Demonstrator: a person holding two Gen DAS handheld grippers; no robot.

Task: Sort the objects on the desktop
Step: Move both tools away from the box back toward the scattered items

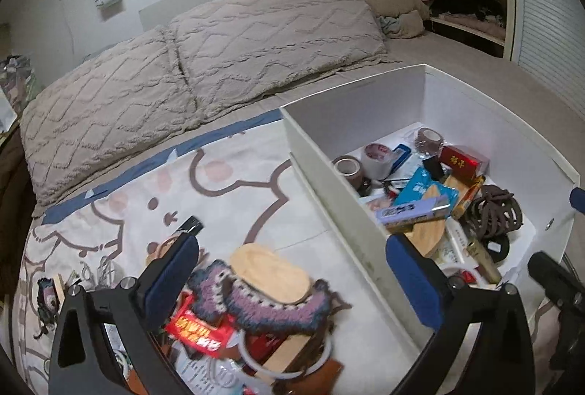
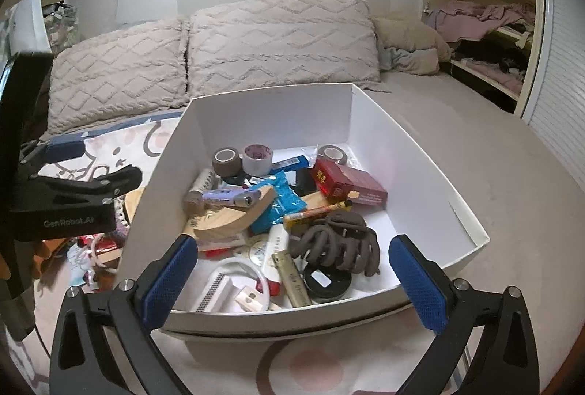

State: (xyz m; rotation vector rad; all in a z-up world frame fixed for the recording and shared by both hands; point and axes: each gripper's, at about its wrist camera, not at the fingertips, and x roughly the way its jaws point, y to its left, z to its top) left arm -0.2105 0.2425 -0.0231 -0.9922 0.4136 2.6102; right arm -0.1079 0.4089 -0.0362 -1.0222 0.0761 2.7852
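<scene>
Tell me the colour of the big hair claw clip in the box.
Brown. The hair claw clip shows best in the right wrist view, near the box's front edge.

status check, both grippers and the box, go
Left gripper open, empty, over the loose pile on the blanket. Right gripper open, empty, at the white box near rim. Box already holds clutter; nothing blocking.

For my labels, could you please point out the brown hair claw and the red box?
brown hair claw (image 2: 338, 241), right wrist view, on its curved teeth.
red box (image 2: 347, 185), right wrist view, on its top face.
</scene>
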